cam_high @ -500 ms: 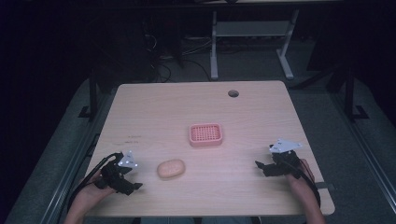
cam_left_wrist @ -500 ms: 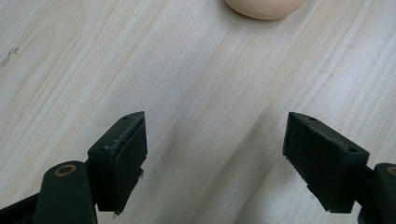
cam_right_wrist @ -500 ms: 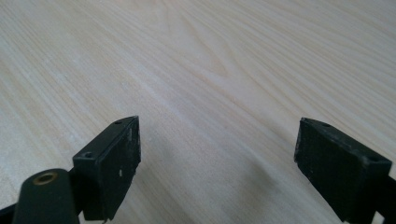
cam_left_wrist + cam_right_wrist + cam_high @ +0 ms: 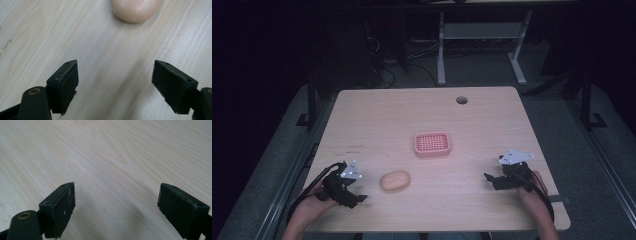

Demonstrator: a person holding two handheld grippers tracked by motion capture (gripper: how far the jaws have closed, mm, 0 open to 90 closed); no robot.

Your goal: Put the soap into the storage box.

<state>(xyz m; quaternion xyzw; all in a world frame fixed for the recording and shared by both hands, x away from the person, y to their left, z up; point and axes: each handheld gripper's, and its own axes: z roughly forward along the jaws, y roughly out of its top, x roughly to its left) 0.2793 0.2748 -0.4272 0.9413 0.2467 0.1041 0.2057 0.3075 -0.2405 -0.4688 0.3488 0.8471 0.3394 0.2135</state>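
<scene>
- My left gripper (image 4: 357,198), jaws spread, aims at the soap (image 4: 395,180), lower centre, likely for pickup.
- My right gripper (image 4: 490,178), lower right, also spread, holds nothing.

Left gripper (image 4: 353,192) has edged toward the soap (image 4: 395,180) — slightly.

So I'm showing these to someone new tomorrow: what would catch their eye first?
Probably the pink slotted tray in the middle of the pale wooden table, and the peach-coloured oval lump nearer the person, to its left. Then the left gripper and right gripper, both open and empty at the near corners.
</scene>
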